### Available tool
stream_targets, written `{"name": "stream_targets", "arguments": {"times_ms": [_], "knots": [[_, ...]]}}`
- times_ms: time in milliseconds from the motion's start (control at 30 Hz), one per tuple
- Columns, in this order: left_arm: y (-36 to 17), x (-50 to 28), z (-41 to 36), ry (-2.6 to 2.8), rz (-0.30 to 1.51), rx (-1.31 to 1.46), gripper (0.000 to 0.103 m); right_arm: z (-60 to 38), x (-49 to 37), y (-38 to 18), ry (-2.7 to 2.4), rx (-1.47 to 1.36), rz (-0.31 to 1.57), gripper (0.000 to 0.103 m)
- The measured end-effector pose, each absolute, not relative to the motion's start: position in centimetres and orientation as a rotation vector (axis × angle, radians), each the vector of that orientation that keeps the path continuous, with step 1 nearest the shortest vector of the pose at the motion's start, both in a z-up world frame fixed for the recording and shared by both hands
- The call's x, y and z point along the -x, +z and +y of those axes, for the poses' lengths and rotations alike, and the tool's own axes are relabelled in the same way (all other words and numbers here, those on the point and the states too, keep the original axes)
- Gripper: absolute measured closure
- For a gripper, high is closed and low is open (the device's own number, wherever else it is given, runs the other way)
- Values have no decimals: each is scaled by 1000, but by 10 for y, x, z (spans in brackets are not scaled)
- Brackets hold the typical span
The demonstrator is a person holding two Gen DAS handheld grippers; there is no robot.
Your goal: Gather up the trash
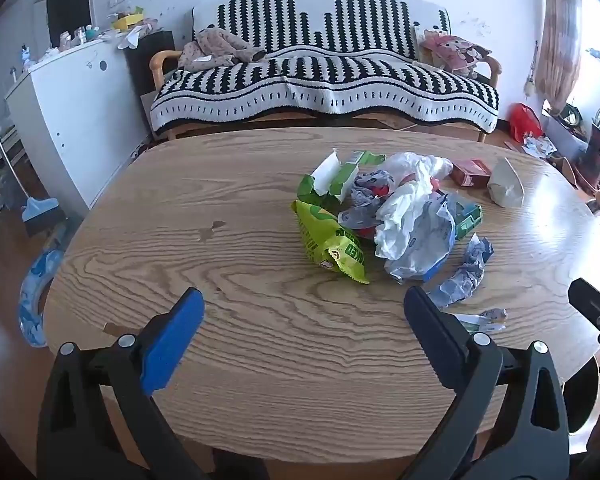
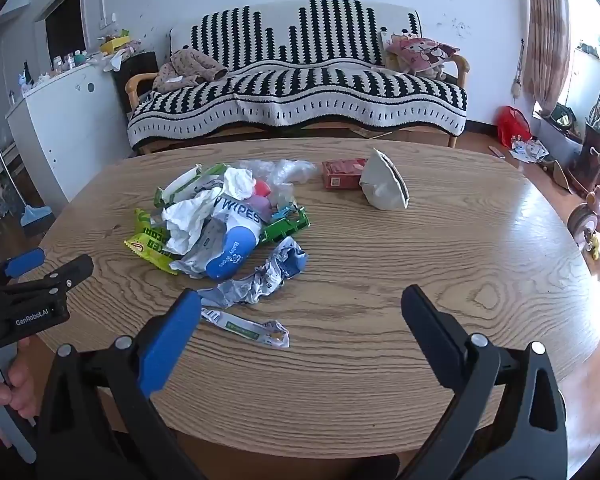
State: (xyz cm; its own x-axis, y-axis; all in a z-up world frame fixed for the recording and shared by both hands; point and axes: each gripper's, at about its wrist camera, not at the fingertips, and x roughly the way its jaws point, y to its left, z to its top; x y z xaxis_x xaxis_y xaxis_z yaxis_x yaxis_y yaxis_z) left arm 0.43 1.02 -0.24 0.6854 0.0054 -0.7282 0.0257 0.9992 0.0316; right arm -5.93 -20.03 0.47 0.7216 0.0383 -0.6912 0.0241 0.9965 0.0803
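Trash pile (image 2: 216,220) sits mid-counter, slightly left of centre in the right wrist view, on the wood-grain counter (image 2: 380,280). Going left to right: green snack wrapper (image 2: 148,246) at the pile's left edge, crumpled white tissue (image 2: 188,220) on top, baby wipes pack (image 2: 232,240) w/ blue end, green plastic piece (image 2: 286,228) touching the pile's right side. Just nearer the camera, a crumpled blue-grey wrapper (image 2: 260,276) and a flat torn strip (image 2: 248,328), both apart from the pile. Further right, a red box (image 2: 340,174) beside a white folded mask (image 2: 384,188), touching or nearly so. Left gripper (image 1: 304,304) has fingers (image 1: 172,344) spread fully wide, nothing between them, over bare counter near the edge. Right gripper (image 2: 300,304) likewise wide apart and empty, its left finger just beside the strip. Striped sofa (image 2: 300,92) behind the counter.
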Motion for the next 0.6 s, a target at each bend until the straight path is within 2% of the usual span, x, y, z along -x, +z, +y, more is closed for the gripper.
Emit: {"name": "stream_targets", "arguments": {"times_ms": [600], "knots": [[-1,-2,5,-5,802,-50,5,-197,63,7,4,-64,760,6]]}}
